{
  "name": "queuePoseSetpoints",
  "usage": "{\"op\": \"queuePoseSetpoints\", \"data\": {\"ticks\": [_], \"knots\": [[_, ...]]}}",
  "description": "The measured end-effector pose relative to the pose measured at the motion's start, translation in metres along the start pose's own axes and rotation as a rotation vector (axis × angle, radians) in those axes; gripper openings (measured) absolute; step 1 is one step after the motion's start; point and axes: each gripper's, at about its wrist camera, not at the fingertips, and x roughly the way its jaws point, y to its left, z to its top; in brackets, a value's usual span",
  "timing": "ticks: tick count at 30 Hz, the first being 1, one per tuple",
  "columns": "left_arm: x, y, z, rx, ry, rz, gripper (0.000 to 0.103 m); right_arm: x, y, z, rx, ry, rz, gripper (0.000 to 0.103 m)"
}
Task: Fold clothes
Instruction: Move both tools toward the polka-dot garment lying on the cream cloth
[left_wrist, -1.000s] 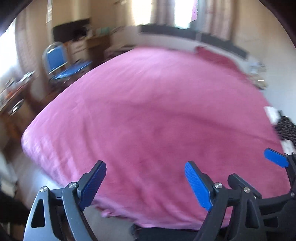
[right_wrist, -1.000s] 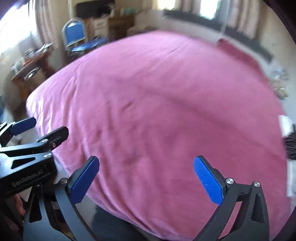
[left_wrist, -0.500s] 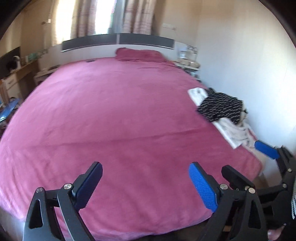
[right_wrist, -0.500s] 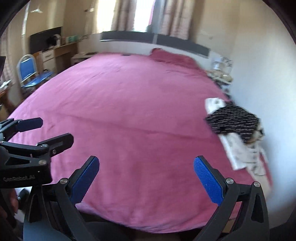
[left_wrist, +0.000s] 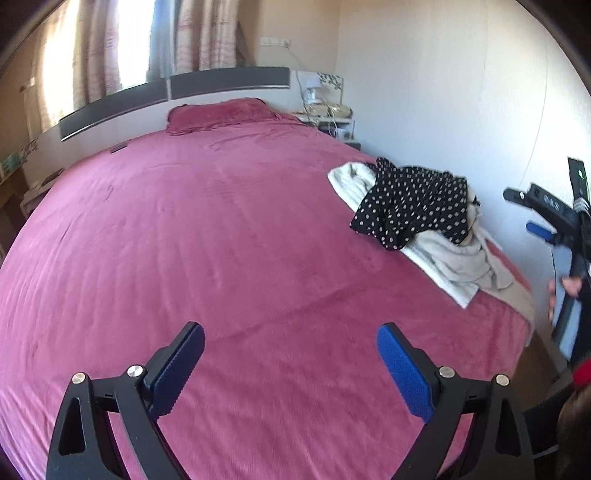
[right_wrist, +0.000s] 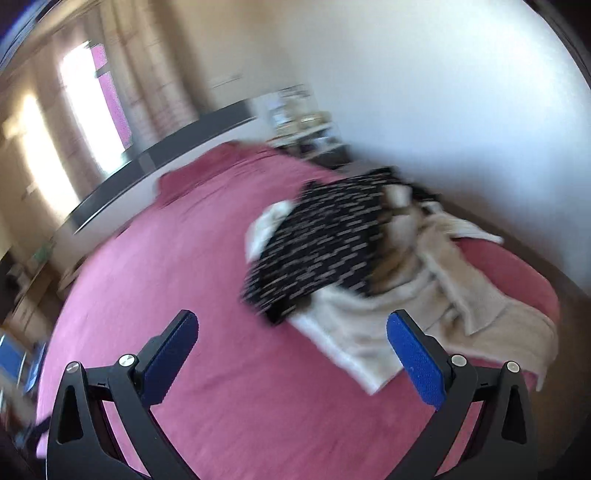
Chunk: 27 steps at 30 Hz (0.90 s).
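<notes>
A big bed (left_wrist: 207, 236) with a pink cover fills most of the room. Its top is wide and flat, which makes it a good place to spread clothes out and fold them. A pink pillow (left_wrist: 218, 114) sits at the far end by the dark headboard (left_wrist: 173, 88).

The clothes lie in a loose heap near the right edge of the bed, close to the white wall (left_wrist: 443, 92). On the bottom are cream clothes (left_wrist: 454, 266), bunched up and wrinkled, with one part hanging over the bed's edge. On top of them lies a black top with white dots (left_wrist: 410, 203), crumpled, not flat. None of the heap looks folded. It is likely a pile waiting to be sorted, one piece at a time.

The left gripper (left_wrist: 290, 369) hangs over the near part of the bed, well apart from the heap. Its two blue pads stand wide apart and hold nothing.

The right gripper (right_wrist: 291, 362) points at the heap and is nearer to it. The right wrist view is blurry. Its blue pads are also spread wide with nothing between them, perhaps ready to pinch a piece of cloth. The dotted top lies uppermost, so it looks the easiest to reach.
</notes>
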Motion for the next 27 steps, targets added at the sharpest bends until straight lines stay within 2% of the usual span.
{"op": "queuePoseSetpoints", "data": {"ticks": [5,9,13,15,16,18,19,20,25,27], "knots": [[0.052,0.004,-0.005,0.022,0.043,-0.015,0.097,0.069,-0.013,0.009,-0.021,-0.015,-0.038,0.103],[0.073,0.011,-0.023,0.033,0.081,-0.005,0.096,0.115,-0.023,0.013,-0.034,-0.005,-0.053,0.103],[0.09,0.028,-0.038,0.007,0.111,0.023,0.096,0.138,-0.038,0.016,0.012,-0.009,0.017,0.089],[0.098,0.036,-0.044,-0.008,0.125,0.033,0.096,0.142,-0.043,0.016,0.036,-0.007,0.044,0.087],[0.102,0.039,-0.046,-0.016,0.133,0.037,0.096,0.143,-0.045,0.016,0.045,-0.006,0.054,0.081],[0.105,0.043,-0.05,-0.022,0.138,0.048,0.096,0.148,-0.046,0.016,0.018,0.009,0.046,0.056],[0.105,0.045,-0.051,-0.024,0.139,0.051,0.096,0.152,-0.045,0.015,0.001,0.025,0.044,0.022],[0.106,0.047,-0.052,-0.026,0.141,0.054,0.096,0.157,-0.046,0.015,-0.002,0.041,0.038,0.008],[0.105,0.055,-0.058,-0.044,0.146,0.058,0.096,0.162,-0.052,0.013,0.007,0.06,-0.005,0.008],[0.105,0.058,-0.06,-0.046,0.15,0.064,0.096,0.166,-0.053,0.01,0.003,0.081,-0.015,0.005]]}}
